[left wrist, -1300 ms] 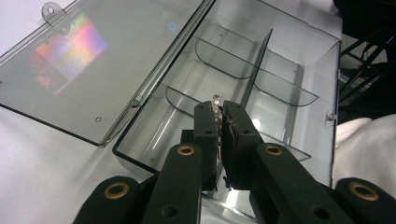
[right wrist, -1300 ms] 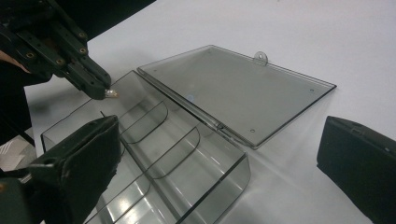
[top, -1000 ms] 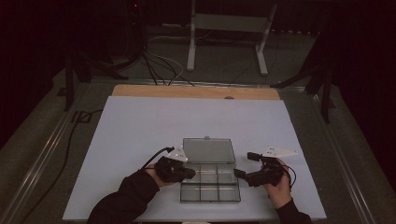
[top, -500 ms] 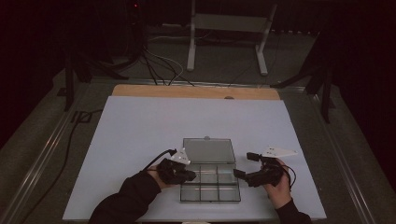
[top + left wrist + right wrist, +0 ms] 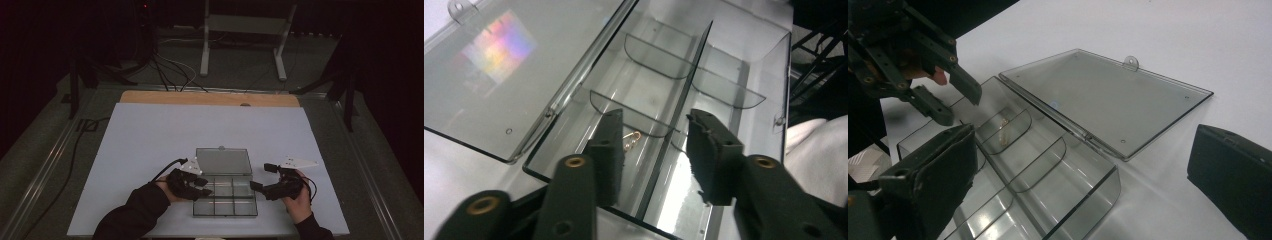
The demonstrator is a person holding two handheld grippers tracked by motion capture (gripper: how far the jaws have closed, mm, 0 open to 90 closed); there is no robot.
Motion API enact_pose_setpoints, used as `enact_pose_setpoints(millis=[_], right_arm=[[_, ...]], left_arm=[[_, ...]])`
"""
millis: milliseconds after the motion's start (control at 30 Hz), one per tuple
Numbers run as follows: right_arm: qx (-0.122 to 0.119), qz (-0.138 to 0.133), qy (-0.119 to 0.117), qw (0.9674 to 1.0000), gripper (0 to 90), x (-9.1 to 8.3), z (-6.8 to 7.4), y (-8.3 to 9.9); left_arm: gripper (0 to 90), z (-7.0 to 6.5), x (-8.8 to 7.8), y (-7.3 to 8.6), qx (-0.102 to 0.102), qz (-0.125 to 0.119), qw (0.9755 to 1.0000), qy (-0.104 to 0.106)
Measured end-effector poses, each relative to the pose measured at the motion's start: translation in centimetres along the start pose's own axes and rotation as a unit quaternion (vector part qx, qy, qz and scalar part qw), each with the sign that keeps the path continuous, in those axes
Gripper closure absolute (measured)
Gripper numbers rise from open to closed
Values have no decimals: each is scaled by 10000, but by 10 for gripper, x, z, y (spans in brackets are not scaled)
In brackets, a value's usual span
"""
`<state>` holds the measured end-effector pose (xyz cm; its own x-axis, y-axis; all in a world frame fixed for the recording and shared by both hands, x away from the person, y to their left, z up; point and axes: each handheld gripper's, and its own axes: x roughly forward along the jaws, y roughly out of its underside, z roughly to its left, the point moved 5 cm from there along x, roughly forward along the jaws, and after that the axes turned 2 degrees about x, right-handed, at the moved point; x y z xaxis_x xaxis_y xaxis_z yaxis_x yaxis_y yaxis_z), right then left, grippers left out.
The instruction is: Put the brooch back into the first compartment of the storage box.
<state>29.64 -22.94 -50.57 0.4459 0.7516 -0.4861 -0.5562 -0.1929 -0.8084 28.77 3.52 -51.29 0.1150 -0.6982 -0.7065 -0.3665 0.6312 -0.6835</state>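
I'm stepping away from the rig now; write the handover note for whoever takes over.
Left gripper: jaws have just been opening, nothing between them, above the clear divided box.
Right gripper: open, empty, at the box's right side.
Box lid lies flat open on the white table.
Done: small gold clasp sits in a compartment below the left jaws.
Left: probably closing the lid.

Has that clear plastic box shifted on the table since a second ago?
No. The clear box sits in the same spot on the white table, its open lid still lying flat toward the wooden strip.
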Motion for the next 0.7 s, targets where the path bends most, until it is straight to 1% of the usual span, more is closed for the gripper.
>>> enact_pose_setpoints(millis=[67, 167, 267, 333, 367, 567, 600, 700], right_arm=[[4, -4, 2, 10000, 0, 0, 0, 0], [-6, 1, 1, 10000, 0, 0, 0, 0], [-2, 12, -2, 10000, 0, 1, 0, 0], [-3, 14, 0, 10000, 0, 1, 0, 1], [-4, 12, -3, 10000, 0, 1, 0, 1], [-19, 19, -12, 10000, 0, 1, 1, 1], [-17, 26, -17, 10000, 0, 1, 1, 1], [-34, 48, -11, 10000, 0, 2, 1, 1]], left_arm=[[506, -1, -2, -2, 1, -38, 10000, 20], [453, -2, -5, -5, -18, -101, 9999, 37], [388, -1, -8, -7, 23, -116, 9999, 24], [371, -1, -9, -8, 23, -143, 9999, 39], [371, 2, -12, -9, -25, -161, 9999, 49], [217, 8, -20, -14, -195, -187, 9996, -109], [194, 9, -21, -14, -220, -185, 9995, -118], [162, 15, -23, -13, -285, -164, 9994, -94]])
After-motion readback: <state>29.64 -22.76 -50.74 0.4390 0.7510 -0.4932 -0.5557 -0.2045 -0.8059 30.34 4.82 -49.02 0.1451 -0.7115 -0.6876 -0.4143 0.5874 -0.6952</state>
